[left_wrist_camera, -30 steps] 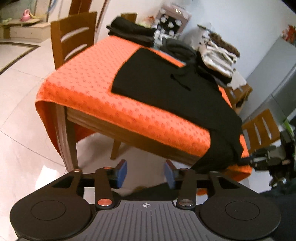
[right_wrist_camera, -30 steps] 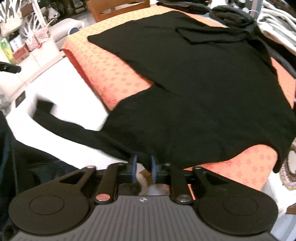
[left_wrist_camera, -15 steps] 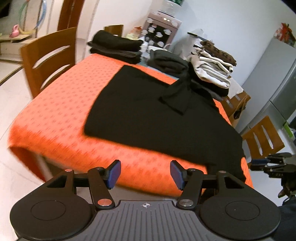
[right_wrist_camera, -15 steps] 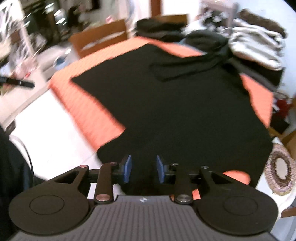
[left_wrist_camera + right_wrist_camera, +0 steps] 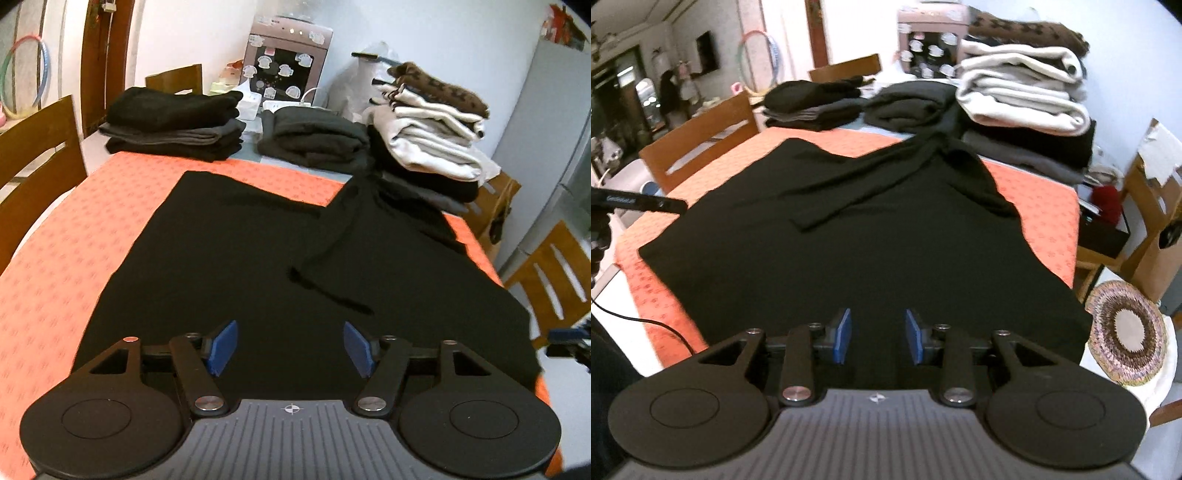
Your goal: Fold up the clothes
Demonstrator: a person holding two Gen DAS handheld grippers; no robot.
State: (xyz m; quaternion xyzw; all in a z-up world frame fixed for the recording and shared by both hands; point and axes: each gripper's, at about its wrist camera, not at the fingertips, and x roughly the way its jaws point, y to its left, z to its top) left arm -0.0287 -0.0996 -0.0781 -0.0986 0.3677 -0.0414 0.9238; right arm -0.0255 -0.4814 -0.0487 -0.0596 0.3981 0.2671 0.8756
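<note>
Where black garment [image 5: 258, 258] sprawls, folded stacks [image 5: 173, 123] behind; both hand-held grippers [image 5: 290, 345] [image 5: 877, 336] agape, empty.

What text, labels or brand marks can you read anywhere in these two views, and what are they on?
Black bar at the left edge of the right wrist view: small pale lettering, too blurred to read.
Stickers on the appliance behind the table: pictures, no words legible.
Nothing else carries readable text.

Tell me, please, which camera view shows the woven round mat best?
The right wrist view: the mat lies whole and sharp at lower right, beside the table's corner. The left wrist view does not show it at all; there only a chair fills that side.
</note>
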